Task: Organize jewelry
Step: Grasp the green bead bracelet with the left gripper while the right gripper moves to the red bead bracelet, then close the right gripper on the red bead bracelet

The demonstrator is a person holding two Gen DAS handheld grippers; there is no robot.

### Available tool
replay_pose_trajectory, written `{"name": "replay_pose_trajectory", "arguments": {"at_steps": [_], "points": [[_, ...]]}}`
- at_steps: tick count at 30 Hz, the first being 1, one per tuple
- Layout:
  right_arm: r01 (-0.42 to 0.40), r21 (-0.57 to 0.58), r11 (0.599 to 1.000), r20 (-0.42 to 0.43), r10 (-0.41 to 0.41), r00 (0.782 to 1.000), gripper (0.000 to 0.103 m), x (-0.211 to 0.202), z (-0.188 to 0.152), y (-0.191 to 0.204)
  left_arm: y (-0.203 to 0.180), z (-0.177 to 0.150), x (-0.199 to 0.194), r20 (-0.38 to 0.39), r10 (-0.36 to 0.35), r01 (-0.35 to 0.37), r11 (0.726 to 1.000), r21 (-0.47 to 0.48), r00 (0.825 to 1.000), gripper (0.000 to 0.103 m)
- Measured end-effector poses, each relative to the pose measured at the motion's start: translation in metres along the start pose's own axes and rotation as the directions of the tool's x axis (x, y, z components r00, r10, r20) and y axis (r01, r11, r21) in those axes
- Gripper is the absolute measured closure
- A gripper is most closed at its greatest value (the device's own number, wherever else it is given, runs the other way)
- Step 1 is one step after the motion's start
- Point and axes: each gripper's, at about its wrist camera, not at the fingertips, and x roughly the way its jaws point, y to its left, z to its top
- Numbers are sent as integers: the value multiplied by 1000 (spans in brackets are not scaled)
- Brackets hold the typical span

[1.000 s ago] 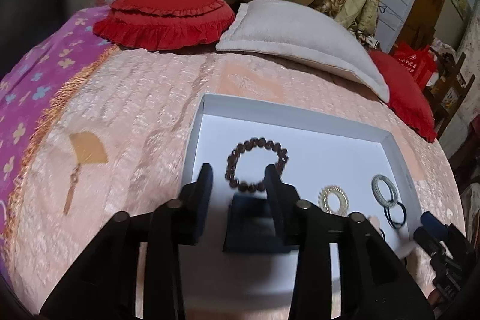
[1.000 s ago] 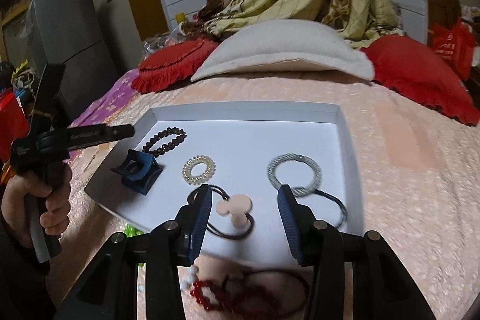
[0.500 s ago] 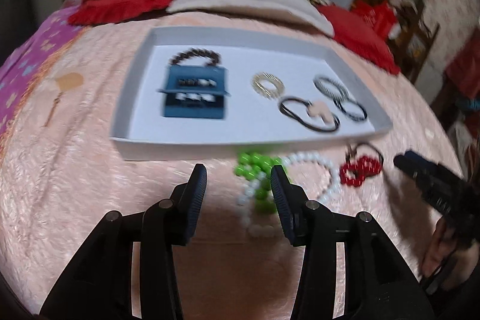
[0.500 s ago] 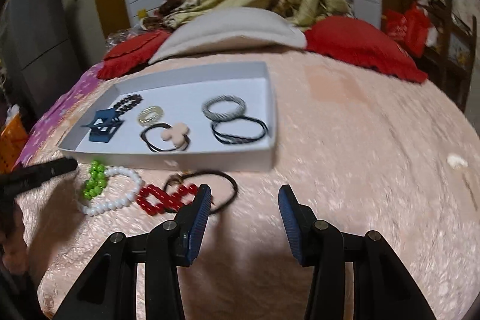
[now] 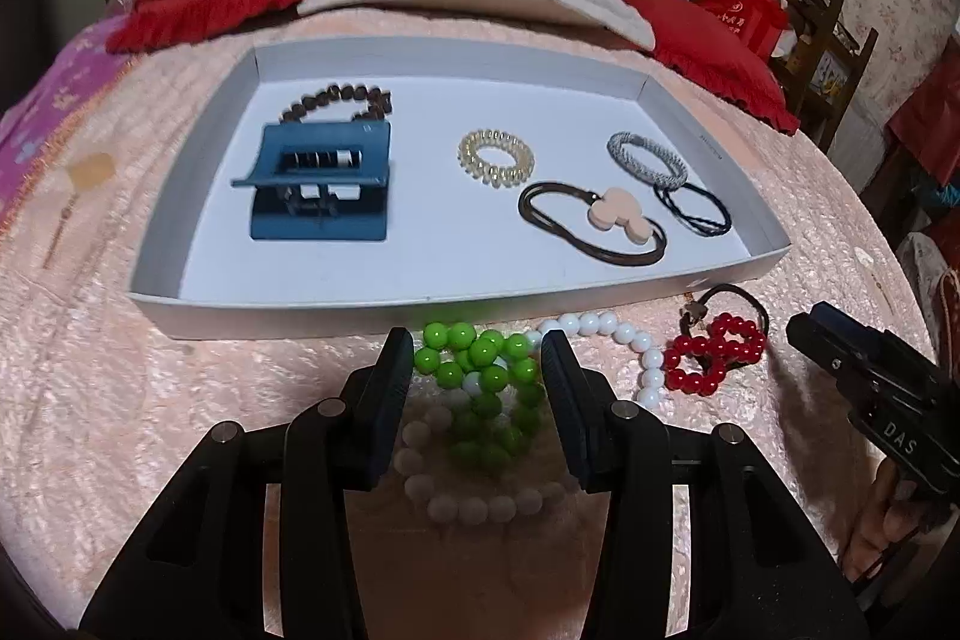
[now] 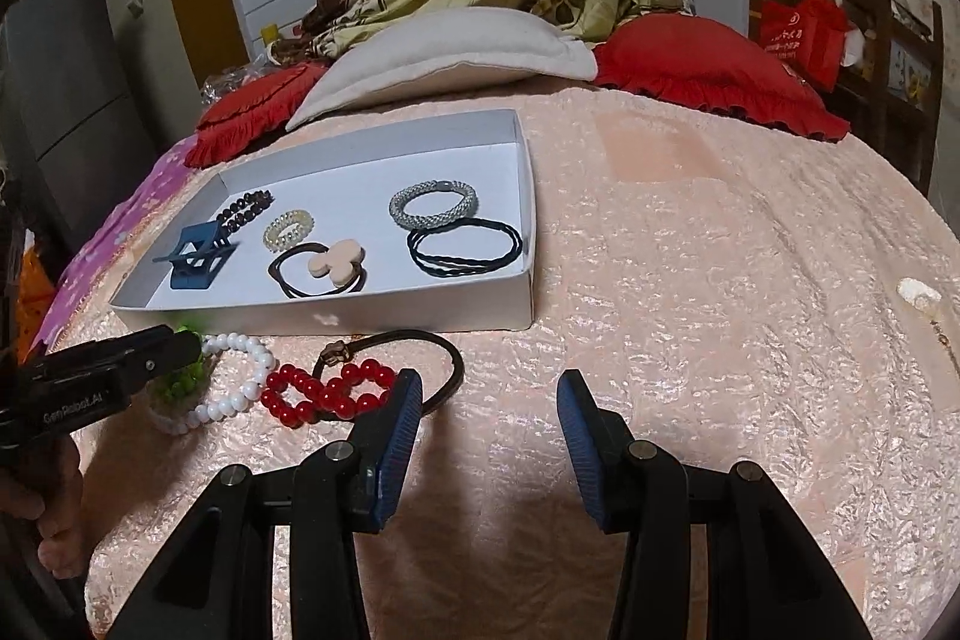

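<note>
Two grippers over the bed (image 5: 180, 400), both open: left gripper (image 5: 477, 382) straddles green beads (image 5: 480, 370) by the tray's (image 5: 420, 307) near edge; right gripper (image 6: 489, 436) idle. Judgement: close low, avoid snagging white beads (image 5: 624, 340).

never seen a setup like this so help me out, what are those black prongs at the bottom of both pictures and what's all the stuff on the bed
The prongs are the jaws of two hand-held grippers, each carrying its own camera. One picture looks along the left gripper, the other along the right gripper. Both are open and hold nothing. On the pink bedspread sits a white tray with a blue hair claw, bracelets and hair ties. In front of it lie green beads, a white bead bracelet and a red bead hair tie.
</note>
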Motion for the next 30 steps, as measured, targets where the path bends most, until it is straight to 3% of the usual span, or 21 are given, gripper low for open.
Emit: {"name": "replay_pose_trajectory", "arguments": {"at_steps": [5,9,21,24,30], "points": [[6,-2,1000,-3,-6,1000,58,1,1,2,0,-1,0,12,9,-9,1000,-10,1000,62],[9,-5,1000,-1,-9,1000,58,1,1,5,2,-1,-5,16,1,-1,1000,-19,1000,86],[23,10,1000,-3,-23,1000,58,1,4,-2,36,8,-48,114,-44,57,992,-113,992,86],[29,12,1000,-21,-29,999,58,-1,3,-8,44,9,-49,101,-33,46,991,-129,994,86],[-46,-24,999,-37,45,998,58,-2,1,-2,35,6,-39,56,-12,18,995,-95,998,86]]}}
